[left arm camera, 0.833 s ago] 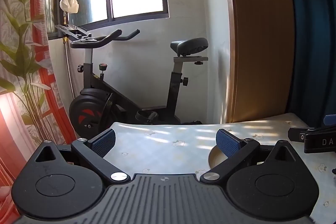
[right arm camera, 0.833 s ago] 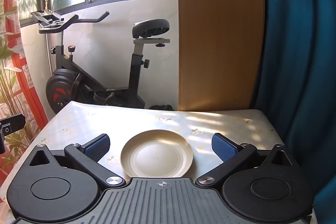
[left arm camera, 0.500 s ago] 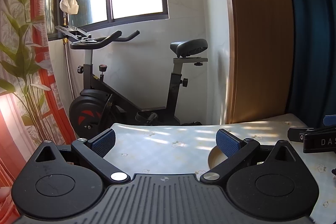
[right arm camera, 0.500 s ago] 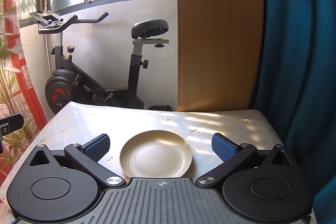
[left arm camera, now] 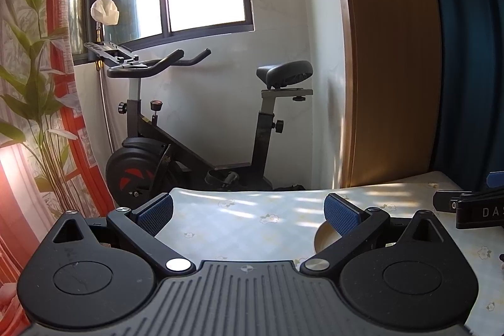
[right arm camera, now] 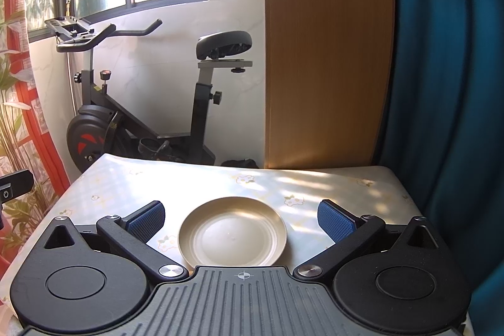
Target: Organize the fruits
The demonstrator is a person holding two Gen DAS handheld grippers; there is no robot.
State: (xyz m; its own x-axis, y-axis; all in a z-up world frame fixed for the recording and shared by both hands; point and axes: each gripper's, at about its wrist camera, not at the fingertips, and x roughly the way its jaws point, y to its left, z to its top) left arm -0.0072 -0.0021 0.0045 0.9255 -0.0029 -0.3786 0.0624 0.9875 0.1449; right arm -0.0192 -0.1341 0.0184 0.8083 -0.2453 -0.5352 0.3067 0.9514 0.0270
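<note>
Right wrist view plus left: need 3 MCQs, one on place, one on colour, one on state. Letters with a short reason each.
1. Where is the plate?
A. on the table, ahead between the right tool's fingers
B. on the bike seat
C. on the floor

2. What colour are the finger pads?
A. red
B. blue
C. white

3. What state is the left tool in?
A. shut on a fruit
B. open, holding nothing
C. shut, holding nothing

Answers:
1 A, the plate rests on the flowered table in front of the right tool.
2 B, both tools show blue pads.
3 B, its fingers stand wide apart with only table between.
</note>
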